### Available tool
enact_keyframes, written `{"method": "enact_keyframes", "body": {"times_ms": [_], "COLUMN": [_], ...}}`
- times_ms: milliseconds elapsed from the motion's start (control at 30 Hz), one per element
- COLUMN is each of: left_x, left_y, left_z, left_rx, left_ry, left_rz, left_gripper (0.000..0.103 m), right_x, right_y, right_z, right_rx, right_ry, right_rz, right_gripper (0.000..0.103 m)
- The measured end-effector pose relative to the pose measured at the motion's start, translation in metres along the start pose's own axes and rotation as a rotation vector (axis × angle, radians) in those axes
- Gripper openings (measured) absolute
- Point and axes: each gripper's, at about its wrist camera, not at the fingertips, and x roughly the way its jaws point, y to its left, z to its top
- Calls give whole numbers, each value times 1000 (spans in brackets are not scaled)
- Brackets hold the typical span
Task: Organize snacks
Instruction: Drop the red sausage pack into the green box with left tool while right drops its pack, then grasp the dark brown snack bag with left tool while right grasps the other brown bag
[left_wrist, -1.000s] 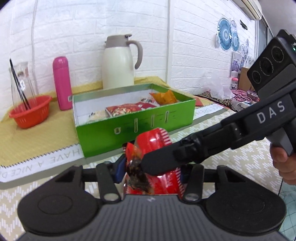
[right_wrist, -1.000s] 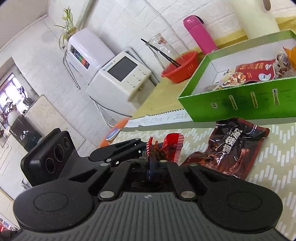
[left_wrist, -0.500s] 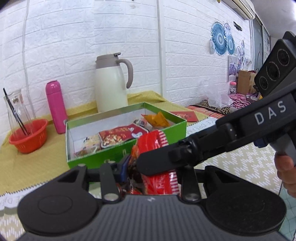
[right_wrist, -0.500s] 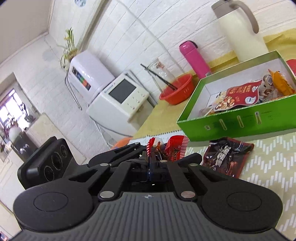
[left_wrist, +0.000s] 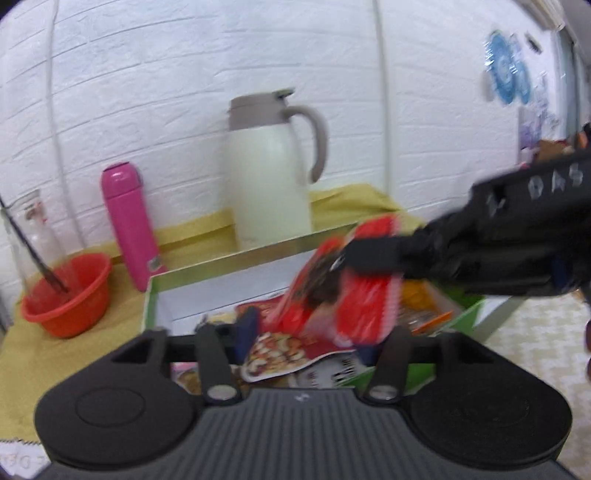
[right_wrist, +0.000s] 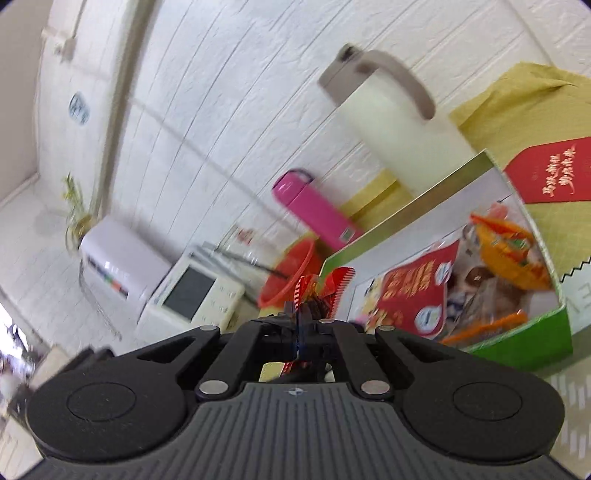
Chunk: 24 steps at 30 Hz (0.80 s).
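Jug (left_wrist: 269, 181) behind box (left_wrist: 155, 295); flask (left_wrist: 127, 225), bowl (left_wrist: 66, 295) left; packets (right_wrist: 413, 299) inside box.

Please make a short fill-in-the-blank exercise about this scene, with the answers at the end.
1. The right gripper is shut on the ____ snack packet.
2. The packet hangs above the open ____ box.
3. The pink bottle stands between the orange bowl and the white ____.
4. The left gripper's jaws are ____.

Answers: red; green; jug; opening

A yellow-clothed table (left_wrist: 44, 339) carries a green box (left_wrist: 149, 306), jug (left_wrist: 269, 188), pink flask (left_wrist: 129, 225) and bowl (left_wrist: 66, 295)
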Motion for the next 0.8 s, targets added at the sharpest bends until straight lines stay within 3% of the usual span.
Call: {"method": "enact_keyframes", "body": {"times_ms": [67, 133, 167, 233, 267, 367, 467, 533, 667, 800], "left_x": [2, -1, -4, -16, -23, -49, -82, -102, -128, -124], "left_y": [5, 11, 14, 20, 22, 27, 27, 25, 19, 24], "left_z": [-8, -14, -16, -19, -20, -26, -39, -51, -75, -91], "left_rx": [20, 13, 4, -7, -11, -15, -34, -61, -37, -16], "left_ry": [7, 13, 9, -5, -13, -29, -57, -72, -76, -34], "left_rz": [26, 41, 44, 55, 62, 88, 99, 112, 141, 137], "left_gripper": [66, 66, 66, 68, 69, 71, 81, 101, 103, 103], "right_x": [1, 2, 3, 3, 2, -11, -28, -40, -64, -72], "right_y": [-9, -11, -13, -16, -17, -9, 4, 12, 18, 20], "right_z": [6, 10, 12, 15, 16, 14, 9, 4, -14, -39], "right_rx": [-1, -23, -17, 15, 27, -21, -101, -149, -203, -273], "right_ry": [-20, -30, -30, -23, -21, -45, -72, -80, -33, 76], "right_rz": [-28, -67, -86, -119, -131, -125, -99, -53, 72, 23], "right_gripper": [3, 14, 31, 95, 103, 103, 103, 103, 103, 103]}}
